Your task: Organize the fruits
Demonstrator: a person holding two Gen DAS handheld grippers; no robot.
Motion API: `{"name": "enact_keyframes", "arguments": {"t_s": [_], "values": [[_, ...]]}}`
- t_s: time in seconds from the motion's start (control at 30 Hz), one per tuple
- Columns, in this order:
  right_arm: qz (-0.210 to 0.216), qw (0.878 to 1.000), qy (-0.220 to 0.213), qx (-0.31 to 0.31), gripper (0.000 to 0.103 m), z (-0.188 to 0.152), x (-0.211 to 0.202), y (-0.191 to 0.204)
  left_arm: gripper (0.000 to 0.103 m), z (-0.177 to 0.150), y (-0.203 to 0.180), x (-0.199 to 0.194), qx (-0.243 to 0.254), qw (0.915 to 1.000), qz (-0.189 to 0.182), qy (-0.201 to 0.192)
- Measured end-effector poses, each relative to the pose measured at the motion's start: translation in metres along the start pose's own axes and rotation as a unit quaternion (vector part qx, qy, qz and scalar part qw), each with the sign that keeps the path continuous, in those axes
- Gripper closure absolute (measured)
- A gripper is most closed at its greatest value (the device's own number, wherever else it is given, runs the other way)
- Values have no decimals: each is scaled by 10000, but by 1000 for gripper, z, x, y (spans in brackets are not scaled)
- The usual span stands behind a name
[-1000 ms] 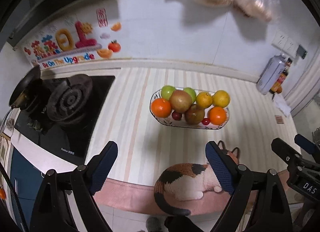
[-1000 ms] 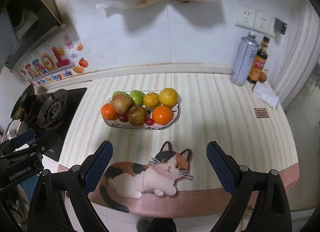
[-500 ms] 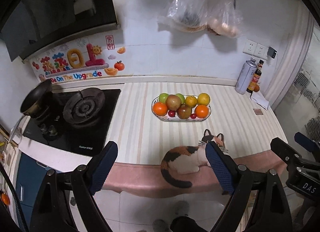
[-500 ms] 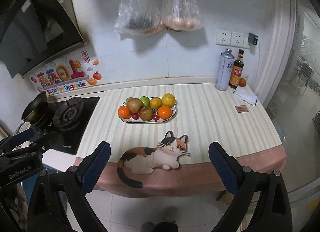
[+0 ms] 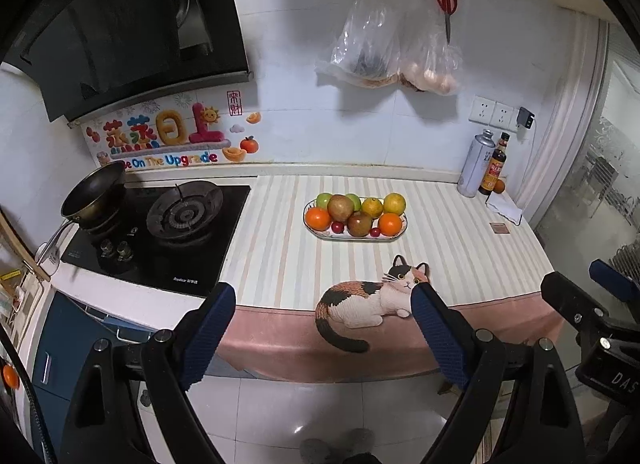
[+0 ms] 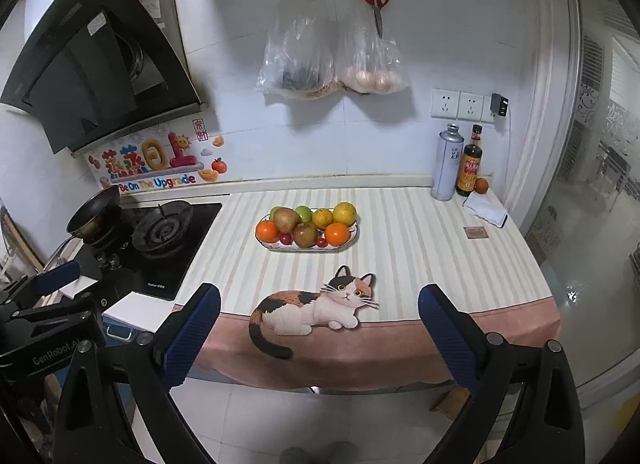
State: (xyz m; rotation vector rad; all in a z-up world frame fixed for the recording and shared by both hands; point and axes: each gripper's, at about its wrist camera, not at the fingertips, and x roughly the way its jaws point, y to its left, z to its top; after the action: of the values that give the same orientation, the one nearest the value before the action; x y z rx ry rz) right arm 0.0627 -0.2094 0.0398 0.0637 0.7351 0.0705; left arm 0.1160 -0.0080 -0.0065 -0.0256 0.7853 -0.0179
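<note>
An oval plate stands mid-counter on the striped cloth, heaped with oranges, green apples, brown pears, yellow citrus and small red fruits. My left gripper is open and empty, held back off the counter's front edge, above the floor. My right gripper is also open and empty, equally far back. A lone small orange lies by the bottles at the far right.
A gas hob with a pan is at the left. A spray can and sauce bottle stand at the back right, with a folded cloth nearby. Two plastic bags and scissors hang on the wall.
Both grippers have pulled back and up from the counter; the plate and cat-print cloth now look smaller and farther. Both stay open and empty.
</note>
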Motion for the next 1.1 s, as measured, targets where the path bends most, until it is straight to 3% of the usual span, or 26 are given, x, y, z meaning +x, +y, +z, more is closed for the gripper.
{"name": "enact_keyframes", "arguments": {"t_s": [0.27,0.47,0.73,1.1], "values": [[156,9999,38,-4,2,-1,-6,-6,13,-9,-5,-11,-67,10000,23,-16],[241,9996,162,27,2,4,13,-9,13,-5,-7,-5,-51,9999,117,19],[190,9995,244,24,2,30,55,-11,13,16,-3,32,-118,9995,272,142],[125,9966,820,16,2,44,141,-18,13,41,8,97,-185,9973,370,612]]}}
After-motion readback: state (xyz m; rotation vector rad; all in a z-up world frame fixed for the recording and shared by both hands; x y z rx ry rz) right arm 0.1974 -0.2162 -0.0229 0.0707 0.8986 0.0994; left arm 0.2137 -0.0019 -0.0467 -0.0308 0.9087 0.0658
